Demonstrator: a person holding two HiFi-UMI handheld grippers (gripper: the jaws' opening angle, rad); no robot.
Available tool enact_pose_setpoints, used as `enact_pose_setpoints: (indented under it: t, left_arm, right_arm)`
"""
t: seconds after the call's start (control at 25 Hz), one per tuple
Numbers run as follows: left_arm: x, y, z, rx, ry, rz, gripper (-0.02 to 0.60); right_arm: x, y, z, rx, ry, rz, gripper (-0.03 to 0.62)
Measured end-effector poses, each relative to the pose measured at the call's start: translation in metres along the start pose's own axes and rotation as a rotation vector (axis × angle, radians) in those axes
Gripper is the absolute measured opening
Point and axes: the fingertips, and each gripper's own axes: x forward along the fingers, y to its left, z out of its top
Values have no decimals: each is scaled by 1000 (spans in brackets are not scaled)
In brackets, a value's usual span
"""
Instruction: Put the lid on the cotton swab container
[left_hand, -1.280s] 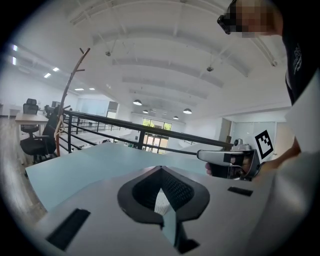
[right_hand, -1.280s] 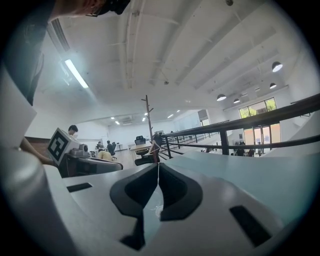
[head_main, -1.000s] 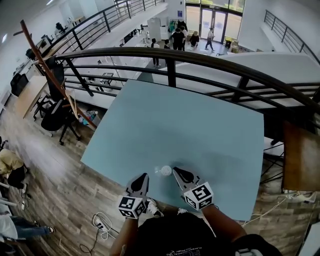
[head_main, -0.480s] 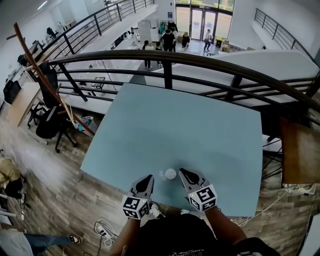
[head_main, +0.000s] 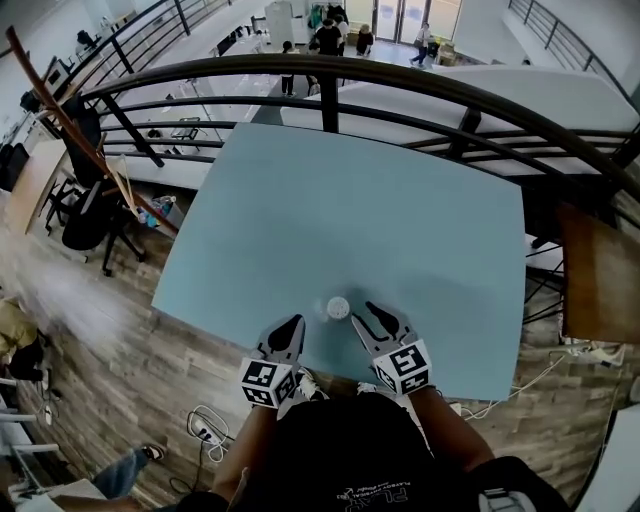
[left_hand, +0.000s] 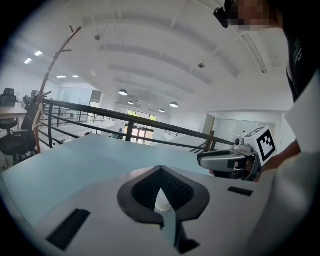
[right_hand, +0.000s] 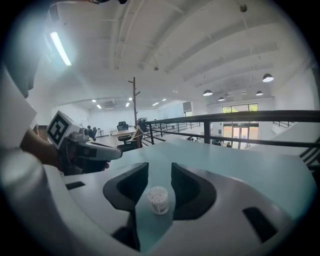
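Observation:
The cotton swab container (head_main: 338, 307) is a small clear tub standing upright near the front edge of the pale blue table (head_main: 350, 200). In the right gripper view the container (right_hand: 158, 199) shows white swab heads at its top and no lid. My right gripper (right_hand: 159, 167) has just been opening; the container stands between its spread jaws, which do not press on it. My left gripper (head_main: 294, 323) lies left of the container with its tips together. A white shape (left_hand: 161, 202) shows in the narrow slit between its jaws. I cannot make out a lid.
A dark metal railing (head_main: 330, 75) runs behind the table's far edge, with a lower floor beyond it. Office chairs (head_main: 90, 215) stand at the left. A wooden surface (head_main: 600, 280) is at the right. Cables (head_main: 205, 425) lie on the wood floor by my feet.
The right jaws, together before, now stand apart around the container. Both grippers have sunk a little towards the table. The head view has tilted.

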Motion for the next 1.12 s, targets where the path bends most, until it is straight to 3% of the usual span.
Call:
enact_pose_setpoints:
  t: [0.44, 0.64, 1.12]
  left_arm:
    - [8, 9, -33, -37, 68, 14, 9]
    - [9, 15, -45, -42, 114, 10, 9]
    - [35, 28, -66, -28, 135, -11, 9]
  right_arm:
    - [33, 14, -69, -72, 189, 64, 190]
    - [48, 15, -97, -74, 263, 52, 206]
    - [84, 3, -126, -64, 250, 39, 259]
